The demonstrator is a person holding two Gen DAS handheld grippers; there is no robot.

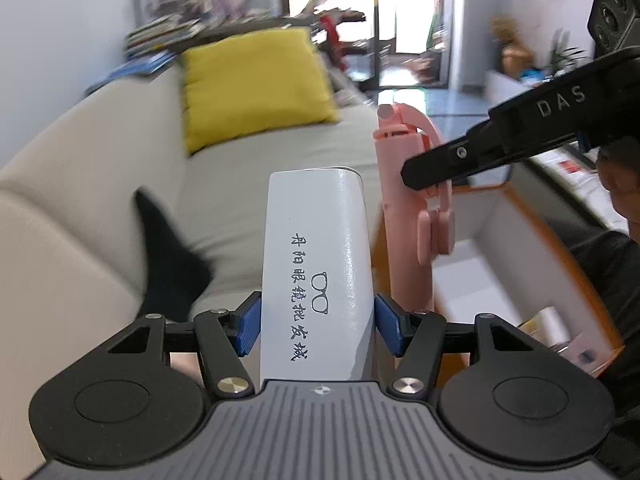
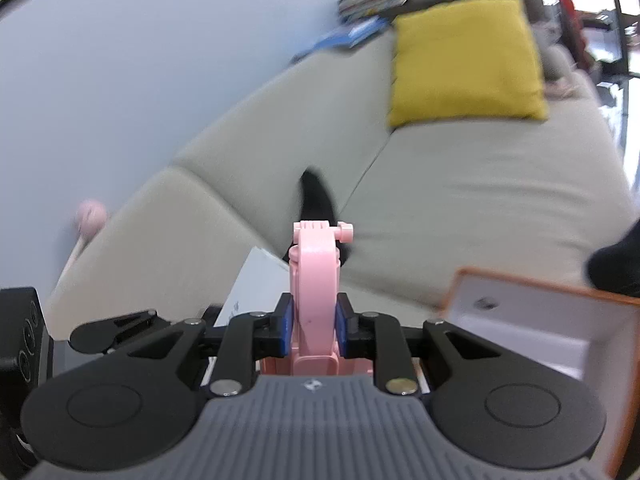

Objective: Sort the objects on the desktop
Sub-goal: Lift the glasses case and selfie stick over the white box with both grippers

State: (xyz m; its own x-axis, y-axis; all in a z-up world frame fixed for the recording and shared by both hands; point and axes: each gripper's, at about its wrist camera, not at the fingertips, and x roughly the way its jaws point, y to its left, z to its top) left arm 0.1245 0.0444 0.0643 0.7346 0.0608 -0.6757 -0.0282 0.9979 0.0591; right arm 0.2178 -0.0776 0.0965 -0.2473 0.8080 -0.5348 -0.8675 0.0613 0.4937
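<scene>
Here the pale grey sofa (image 1: 100,184) fills the background of both views, with a yellow cushion (image 1: 256,84) propped against its back and a black sock (image 1: 168,256) lying on the seat. Stacks of books or magazines (image 1: 164,30) sit blurred on the ledge behind the sofa. To the right and below stands an open box with orange edges and a white inside (image 2: 532,320); a second dark sock (image 2: 616,264) shows just beyond its far rim.

The left claw (image 1: 318,326) is clamped on a white glasses case (image 1: 316,264) printed with dark characters and a small spectacles drawing; the blue pads (image 1: 249,326) press on its two sides, and the case juts forward over the sofa seat.

The right claw (image 2: 314,326) is clenched on a pink folding holder (image 2: 316,280), gripped near its middle and held upright in the air, just beside the white case and above the box's near corner. In the left view its hinged end points up.
</scene>
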